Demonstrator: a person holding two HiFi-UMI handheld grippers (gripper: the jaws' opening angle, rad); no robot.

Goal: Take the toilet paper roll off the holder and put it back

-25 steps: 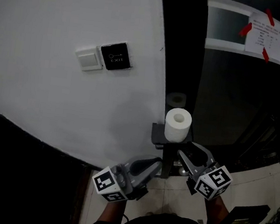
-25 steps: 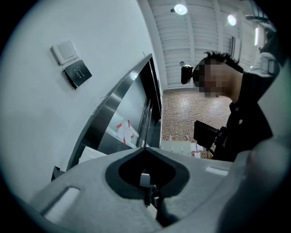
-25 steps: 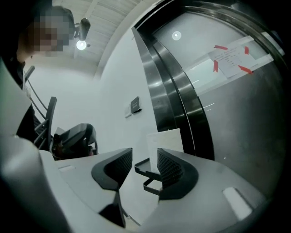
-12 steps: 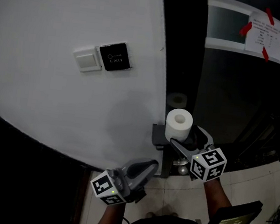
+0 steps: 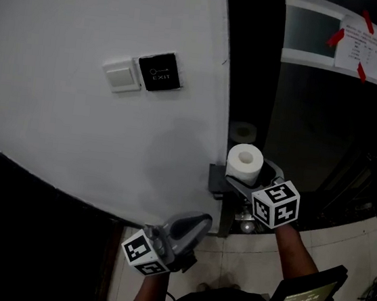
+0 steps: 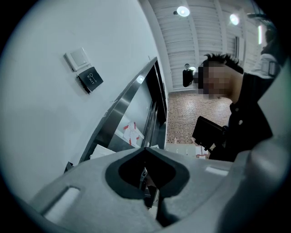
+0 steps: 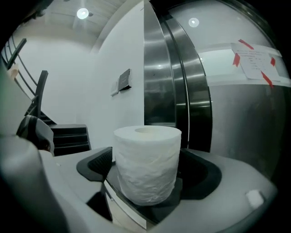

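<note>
Toilet paper roll (image 7: pixel 146 164) stands upright on the holder (image 5: pixel 213 180), between the right gripper (image 5: pixel 252 177) jaws. Jaws are opening, one either side of the roll, with a visible gap on both sides, so the pads aren't pressing on it

Left gripper (image 5: pixel 196 224) sits low and well apart from the roll, tips pointing up toward the holder, jaws together with nothing between them

View differences:
- right gripper view: shows the gaps beside the roll and the dark platform under it; in head view the marker cube covers part of that
- head view: only one with both grippers plus the roll in frame
- left gripper view: no roll; shows a person (image 6: pixel 245 123) further back by a dark tablet, and ceiling lights

Counts: 1 roll, 2 grippers, 1 white switch (image 5: pixel 122 77), 1 black exit plate (image 5: pixel 158 72) just beside it on the wall, 1 paper notice (image 5: pixel 365 44) stuck on with 4 red tape strips
</note>
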